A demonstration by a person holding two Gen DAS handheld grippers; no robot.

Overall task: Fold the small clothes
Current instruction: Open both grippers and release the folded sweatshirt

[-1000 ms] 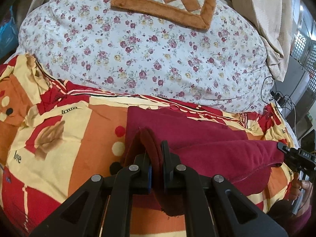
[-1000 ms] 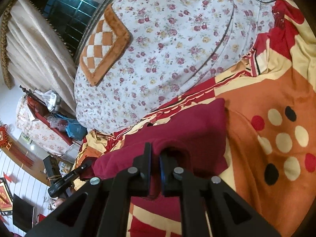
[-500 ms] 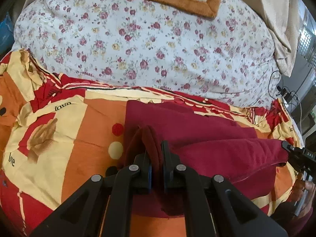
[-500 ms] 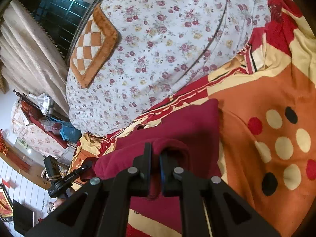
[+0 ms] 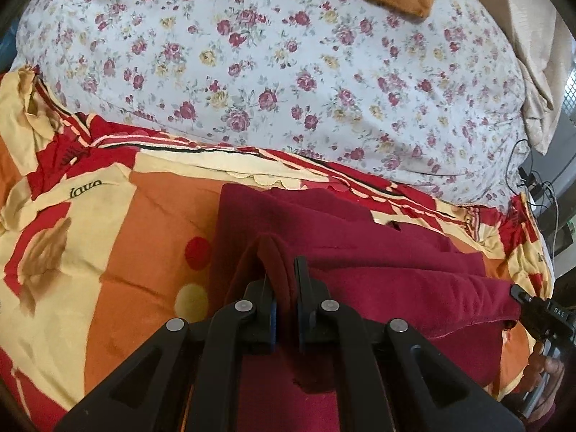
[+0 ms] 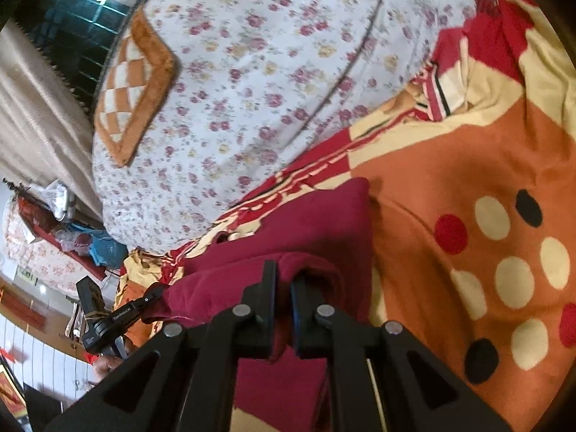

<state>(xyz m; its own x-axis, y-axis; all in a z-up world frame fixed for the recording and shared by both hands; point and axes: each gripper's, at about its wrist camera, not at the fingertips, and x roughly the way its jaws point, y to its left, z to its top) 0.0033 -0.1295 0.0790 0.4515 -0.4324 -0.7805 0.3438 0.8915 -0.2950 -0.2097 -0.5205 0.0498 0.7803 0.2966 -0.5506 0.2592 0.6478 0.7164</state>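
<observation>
A dark red garment (image 5: 360,237) lies folded over on the orange, red and cream bedspread (image 5: 136,237). My left gripper (image 5: 282,270) is shut on a pinched ridge of the garment at its left end. In the right wrist view the same dark red garment (image 6: 316,223) shows, and my right gripper (image 6: 282,273) is shut on a fold of its right end. Between both grippers the held edge hangs a little above the lower layer. The other gripper appears at each view's edge: the right gripper's body (image 5: 540,315) and the left gripper's body (image 6: 118,315).
A large floral quilt (image 5: 288,82) bulges behind the garment, with an orange checked cushion (image 6: 133,82) on top. Beige curtains (image 6: 32,115) hang at the far side. Cables (image 5: 529,176) lie off the bed's right edge. Cluttered furniture (image 6: 54,230) stands beyond the bed.
Both grippers have moved forward and down with the garment's edge, carrying it further over the lower layer. The quilt looks nearer and the cushion has slid toward the top edge.
</observation>
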